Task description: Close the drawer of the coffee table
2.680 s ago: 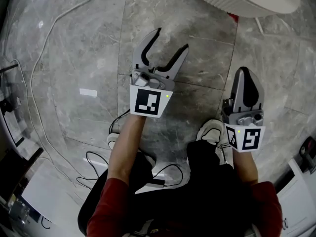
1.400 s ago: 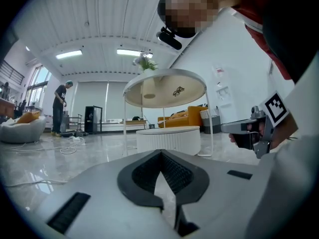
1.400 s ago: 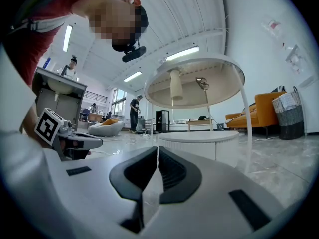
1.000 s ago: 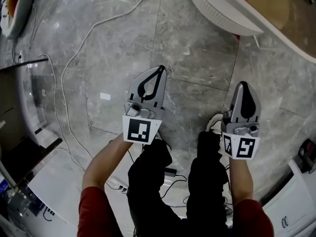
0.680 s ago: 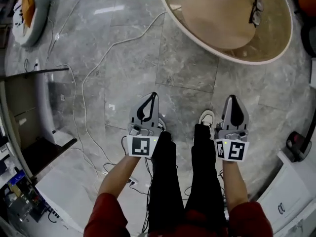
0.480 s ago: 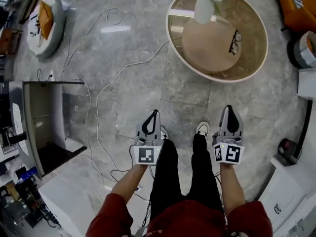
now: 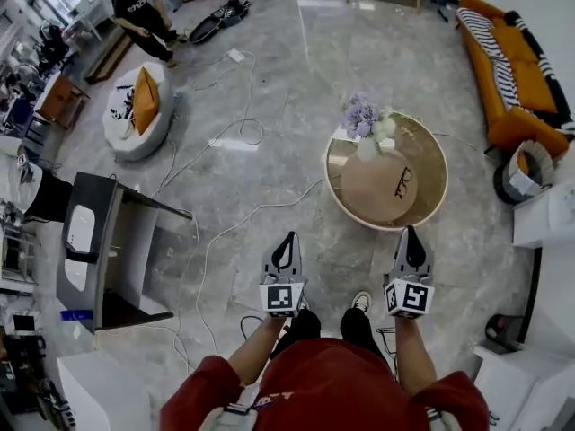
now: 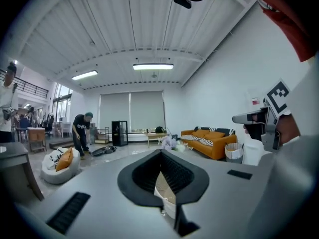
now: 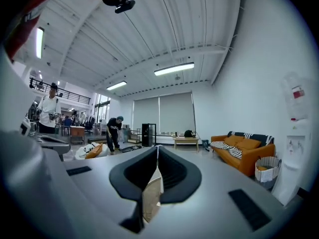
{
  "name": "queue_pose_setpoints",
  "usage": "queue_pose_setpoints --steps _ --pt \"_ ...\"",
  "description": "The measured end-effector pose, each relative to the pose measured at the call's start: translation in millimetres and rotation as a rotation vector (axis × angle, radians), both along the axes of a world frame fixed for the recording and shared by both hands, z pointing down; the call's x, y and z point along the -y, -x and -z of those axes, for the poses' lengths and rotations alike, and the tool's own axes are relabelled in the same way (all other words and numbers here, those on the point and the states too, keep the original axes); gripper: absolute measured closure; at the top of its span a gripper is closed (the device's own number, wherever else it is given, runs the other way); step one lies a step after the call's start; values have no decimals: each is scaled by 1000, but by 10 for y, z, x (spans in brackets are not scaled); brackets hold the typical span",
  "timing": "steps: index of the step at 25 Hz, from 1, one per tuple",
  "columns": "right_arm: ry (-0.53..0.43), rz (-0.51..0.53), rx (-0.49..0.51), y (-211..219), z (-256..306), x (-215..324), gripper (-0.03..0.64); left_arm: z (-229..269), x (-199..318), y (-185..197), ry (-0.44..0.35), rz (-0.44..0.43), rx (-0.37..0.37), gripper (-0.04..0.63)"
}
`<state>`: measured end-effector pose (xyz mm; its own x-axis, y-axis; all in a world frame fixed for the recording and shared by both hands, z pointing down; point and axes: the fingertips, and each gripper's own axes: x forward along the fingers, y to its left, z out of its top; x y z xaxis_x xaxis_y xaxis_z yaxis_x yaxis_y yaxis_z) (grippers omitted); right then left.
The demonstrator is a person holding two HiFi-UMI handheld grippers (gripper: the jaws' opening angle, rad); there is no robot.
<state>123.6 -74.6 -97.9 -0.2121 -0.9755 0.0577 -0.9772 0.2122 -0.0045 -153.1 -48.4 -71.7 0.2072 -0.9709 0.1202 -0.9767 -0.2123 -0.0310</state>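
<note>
The round coffee table (image 7: 373, 194) stands on the grey stone floor ahead of me, with a vase of pale flowers (image 7: 364, 119) and a pair of glasses (image 7: 404, 182) on its top. No drawer shows from this high angle. My left gripper (image 7: 287, 238) is held out level in front of my body, its jaws shut with nothing between them. My right gripper (image 7: 411, 232) hangs beside it, also shut and empty, its tip just short of the table's near rim. In the gripper views the left gripper (image 8: 160, 151) and right gripper (image 9: 157, 148) both look out across the room.
A grey desk (image 7: 108, 250) stands at the left and a white pouf with an orange cushion (image 7: 137, 110) lies beyond it. An orange sofa (image 7: 512, 70) and a bin (image 7: 530, 173) are at the right. Cables (image 7: 225, 232) trail over the floor. A person (image 7: 144, 12) bends at the far left.
The left gripper's jaws, open earliest, have shut. Both grippers and the view have risen from close to the floor to standing height, and the whole coffee table and room have come into view.
</note>
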Motion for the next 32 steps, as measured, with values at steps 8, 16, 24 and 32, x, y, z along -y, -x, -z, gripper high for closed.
queue_pose_setpoints --steps 8,16,24,32 --pt "-115 61 8 333 928 -161 594 1010 -28 151 -87 32 16 581" --pt "-220 77 41 513 1579 -63 594 1561 -26 206 -179 -12 128 581" --pt "-208 97 10 607 1519 49 594 1713 54 271 -208 4 94 581" --pt "-224 113 6 726 1555 107 594 1701 61 333 -202 -1 106 581"
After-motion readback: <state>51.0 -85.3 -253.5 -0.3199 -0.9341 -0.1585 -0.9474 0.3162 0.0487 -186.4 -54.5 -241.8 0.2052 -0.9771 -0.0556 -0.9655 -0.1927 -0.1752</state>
